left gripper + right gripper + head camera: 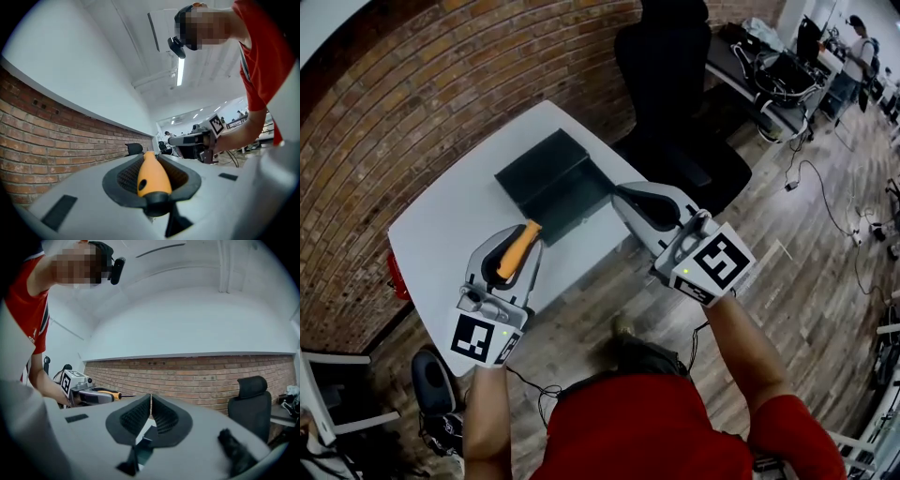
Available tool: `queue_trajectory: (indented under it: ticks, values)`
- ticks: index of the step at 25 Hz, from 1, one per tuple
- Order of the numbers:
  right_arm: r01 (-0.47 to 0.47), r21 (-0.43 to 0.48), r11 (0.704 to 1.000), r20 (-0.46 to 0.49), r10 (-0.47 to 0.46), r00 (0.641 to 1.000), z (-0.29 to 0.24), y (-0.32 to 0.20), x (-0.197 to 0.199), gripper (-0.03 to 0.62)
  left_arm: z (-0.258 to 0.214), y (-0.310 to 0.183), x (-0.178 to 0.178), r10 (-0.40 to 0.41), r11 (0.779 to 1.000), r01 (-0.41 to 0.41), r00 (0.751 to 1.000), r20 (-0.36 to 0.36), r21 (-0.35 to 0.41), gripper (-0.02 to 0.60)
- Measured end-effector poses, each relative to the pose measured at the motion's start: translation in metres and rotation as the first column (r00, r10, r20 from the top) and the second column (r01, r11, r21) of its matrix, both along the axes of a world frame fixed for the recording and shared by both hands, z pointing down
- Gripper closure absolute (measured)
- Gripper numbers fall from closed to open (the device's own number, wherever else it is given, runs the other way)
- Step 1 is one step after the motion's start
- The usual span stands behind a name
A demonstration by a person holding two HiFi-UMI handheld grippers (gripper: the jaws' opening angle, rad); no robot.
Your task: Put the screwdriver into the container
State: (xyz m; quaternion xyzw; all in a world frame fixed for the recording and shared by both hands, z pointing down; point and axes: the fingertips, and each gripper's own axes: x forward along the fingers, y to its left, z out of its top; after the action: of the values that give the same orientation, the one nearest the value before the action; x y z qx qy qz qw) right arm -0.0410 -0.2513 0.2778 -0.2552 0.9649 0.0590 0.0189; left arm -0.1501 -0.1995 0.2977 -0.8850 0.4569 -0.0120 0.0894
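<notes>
The screwdriver [517,251] has an orange handle, and my left gripper [521,236] is shut on it above the near part of the white table [441,220]. In the left gripper view the handle [152,177] lies between the black pads [124,176], pointing away from the camera. The black container [546,171] is an open box on the table just beyond both grippers. My right gripper [623,192] hovers by the container's right side, its jaws closed with nothing between them. In the right gripper view the pads [133,416] meet at the tips, and the screwdriver [108,394] shows at the left.
A black office chair [675,84] stands beyond the table's far right side. A brick wall [441,66] runs behind the table. A red object [397,275] hangs at the table's left edge. Desks with equipment [778,75] and floor cables fill the upper right.
</notes>
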Motion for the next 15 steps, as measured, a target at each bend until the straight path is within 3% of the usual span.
queue_trajectory:
  ticks: [7, 15]
  values:
    - [0.093, -0.021, 0.995, -0.021, -0.093, 0.995, 0.015, -0.058, 0.004, 0.562, 0.021, -0.058, 0.012, -0.046, 0.998, 0.047, 0.999, 0.028, -0.044, 0.477]
    - [0.113, -0.071, 0.991, -0.029, -0.115, 0.993, 0.033, -0.092, -0.001, 0.562, 0.066, -0.107, 0.016, -0.032, 0.988, 0.043, 0.997, 0.072, -0.150, 0.477]
